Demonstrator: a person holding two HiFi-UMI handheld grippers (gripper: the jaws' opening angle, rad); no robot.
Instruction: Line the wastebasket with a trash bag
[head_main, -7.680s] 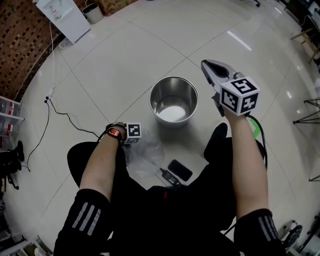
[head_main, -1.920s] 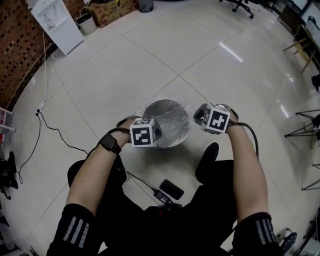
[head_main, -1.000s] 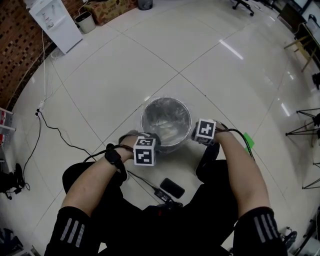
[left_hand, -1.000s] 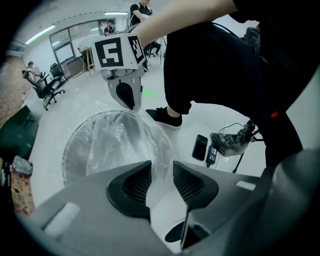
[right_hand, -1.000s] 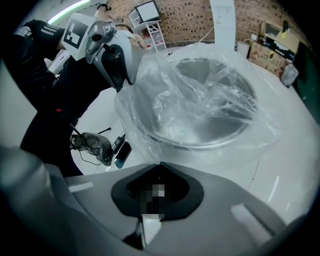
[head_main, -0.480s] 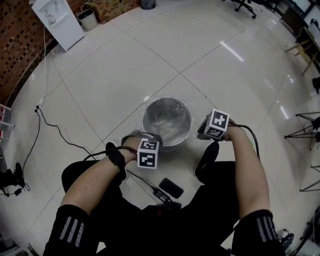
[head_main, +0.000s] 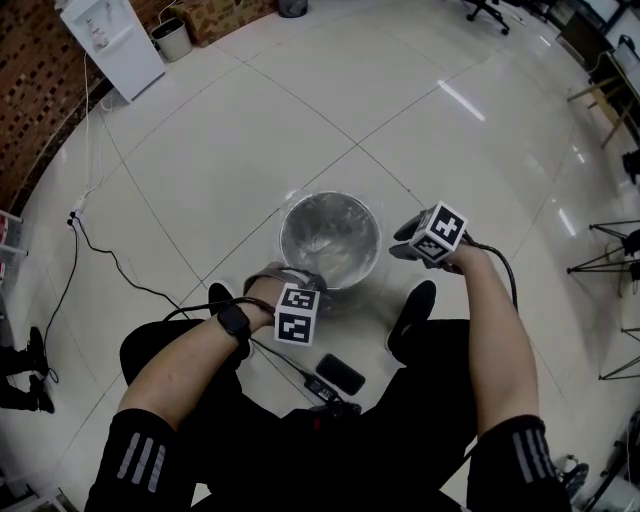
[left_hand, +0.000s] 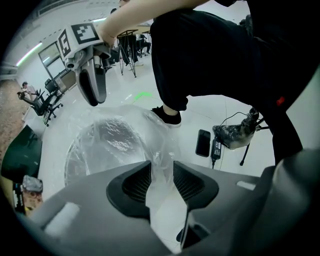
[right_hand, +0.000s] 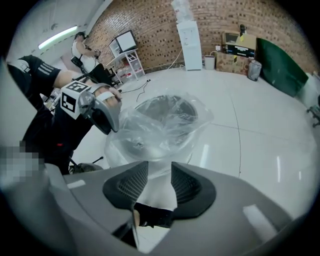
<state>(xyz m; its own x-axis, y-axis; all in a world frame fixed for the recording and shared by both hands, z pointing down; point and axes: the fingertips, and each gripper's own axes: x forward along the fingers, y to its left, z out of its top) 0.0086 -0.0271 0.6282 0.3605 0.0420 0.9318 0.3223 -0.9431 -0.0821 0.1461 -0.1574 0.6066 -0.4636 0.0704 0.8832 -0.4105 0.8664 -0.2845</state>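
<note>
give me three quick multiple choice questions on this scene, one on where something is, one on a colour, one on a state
1. Where does the black phone lie relative to the wastebasket?
A. inside it
B. on the floor, on the person's side of it
C. on the floor, on the far side of it

2. What colour is the trash bag?
A. black
B. blue
C. clear

3. How does the wastebasket stand?
A. upright, with the bag over its mouth
B. tipped on its side
C. upside down

Answers:
1 B, the head view shows the phone on the floor between the wastebasket and the person's legs.
2 C, the metal shows through the film.
3 A, its round mouth faces up under the draped bag.
</note>
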